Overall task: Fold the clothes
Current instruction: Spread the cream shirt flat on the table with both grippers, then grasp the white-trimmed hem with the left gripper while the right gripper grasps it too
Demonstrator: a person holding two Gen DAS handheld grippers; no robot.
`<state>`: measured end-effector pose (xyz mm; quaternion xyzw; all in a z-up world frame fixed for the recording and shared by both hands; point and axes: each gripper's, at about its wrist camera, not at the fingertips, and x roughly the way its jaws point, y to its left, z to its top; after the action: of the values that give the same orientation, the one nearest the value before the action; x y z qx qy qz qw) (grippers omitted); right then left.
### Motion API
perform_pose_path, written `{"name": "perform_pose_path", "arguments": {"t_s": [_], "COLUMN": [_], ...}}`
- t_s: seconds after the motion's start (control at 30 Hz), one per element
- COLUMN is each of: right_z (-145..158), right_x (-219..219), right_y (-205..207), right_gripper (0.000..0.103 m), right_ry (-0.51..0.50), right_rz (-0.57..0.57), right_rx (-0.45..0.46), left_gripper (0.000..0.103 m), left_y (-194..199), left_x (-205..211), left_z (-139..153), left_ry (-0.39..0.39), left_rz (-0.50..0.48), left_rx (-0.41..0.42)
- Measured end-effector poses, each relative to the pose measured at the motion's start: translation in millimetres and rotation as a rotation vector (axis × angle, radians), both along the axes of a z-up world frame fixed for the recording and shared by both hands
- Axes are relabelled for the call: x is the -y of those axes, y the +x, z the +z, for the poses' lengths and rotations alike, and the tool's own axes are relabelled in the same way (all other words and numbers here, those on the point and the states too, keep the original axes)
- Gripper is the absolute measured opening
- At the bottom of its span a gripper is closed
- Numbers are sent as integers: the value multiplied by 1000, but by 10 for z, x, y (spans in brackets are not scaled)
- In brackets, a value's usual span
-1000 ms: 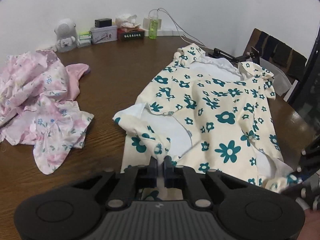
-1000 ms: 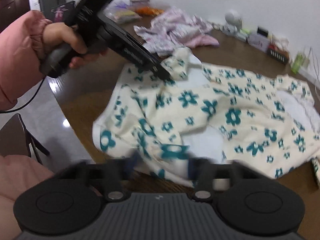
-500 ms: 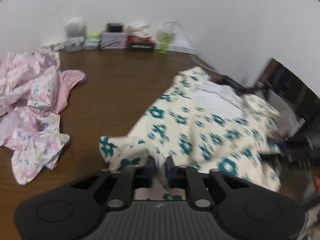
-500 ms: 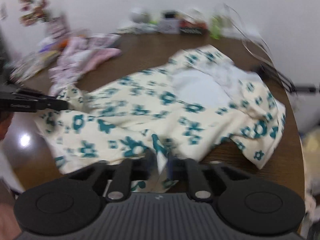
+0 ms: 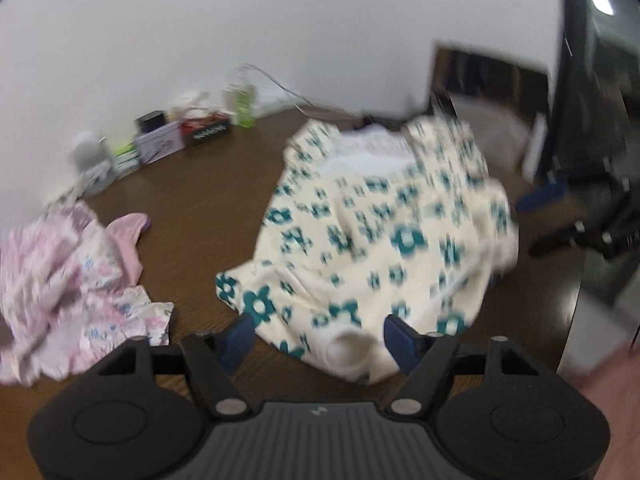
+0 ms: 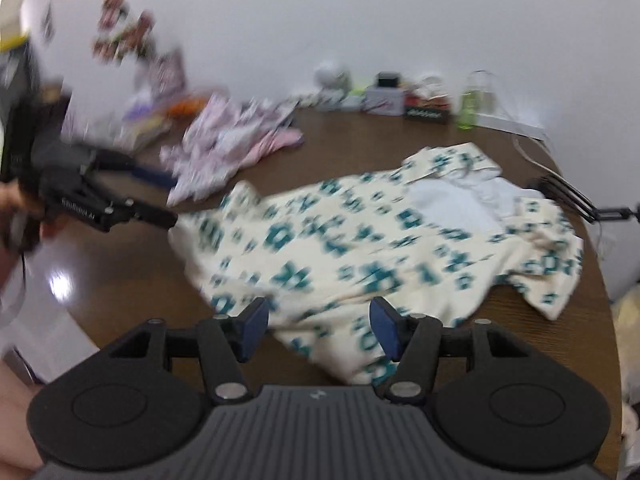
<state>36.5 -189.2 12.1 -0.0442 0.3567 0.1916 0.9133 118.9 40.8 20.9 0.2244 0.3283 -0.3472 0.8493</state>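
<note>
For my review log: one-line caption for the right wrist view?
Right claw opening over the cream floral garment on the brown table; pink clothes beyond.

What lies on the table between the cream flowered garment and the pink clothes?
Only bare brown table lies between the cream flowered garment and the pink clothes; the left wrist view shows this most clearly.

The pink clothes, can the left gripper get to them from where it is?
Probably yes. The pink clothes lie just left of the left gripper, only bare table lies between them, and its opening jaws pinch nothing, though the flowered dress lies between them.
</note>
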Motion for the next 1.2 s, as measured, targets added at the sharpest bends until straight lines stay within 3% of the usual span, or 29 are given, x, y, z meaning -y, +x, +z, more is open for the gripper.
{"name": "perform_pose_path", "arguments": {"t_s": [0.07,0.13,0.3,0.33,0.37,0.43,0.6,0.73,0.93,1.0,1.13,1.2], "right_z": [-96,-168,-233,-246,-254,-255,-206,-168,-86,-91,-195,-242], "right_x": [-131,-214,-293,-302,-321,-356,-416,-450,-617,-603,-429,-417], "right_y": [66,123,181,193,210,231,246,304,112,81,197,239], "right_gripper": [54,51,50,50,50,50,50,50,50,50,50,49], "right_ry": [-30,-47,-50,-45,-41,-31,44,100,17,-1,141,148], "right_rz": [-6,-19,-58,-66,-77,-95,-158,-237,-279,-314,-444,-505], "right_rx": [-19,-25,-7,-3,3,15,59,78,184,176,88,74], "left_gripper": [38,27,18,3,2,1,1,1,1,1,1,1], "left_y": [-26,-40,-34,-25,-16,-4,121,173,240,231,72,-49], "left_x": [128,239,426,469,507,559,521,522,478,454,431,424], "left_z": [-111,-210,-262,-255,-233,-111,388,597,624,633,672,687], "left_ry": [98,184,262,266,262,213,-43,-143,-193,-210,-250,-273], "left_rz": [-39,-75,-145,-149,-145,-122,-3,46,87,82,46,22], "left_rx": [48,98,193,204,216,241,237,220,204,203,225,238]}}
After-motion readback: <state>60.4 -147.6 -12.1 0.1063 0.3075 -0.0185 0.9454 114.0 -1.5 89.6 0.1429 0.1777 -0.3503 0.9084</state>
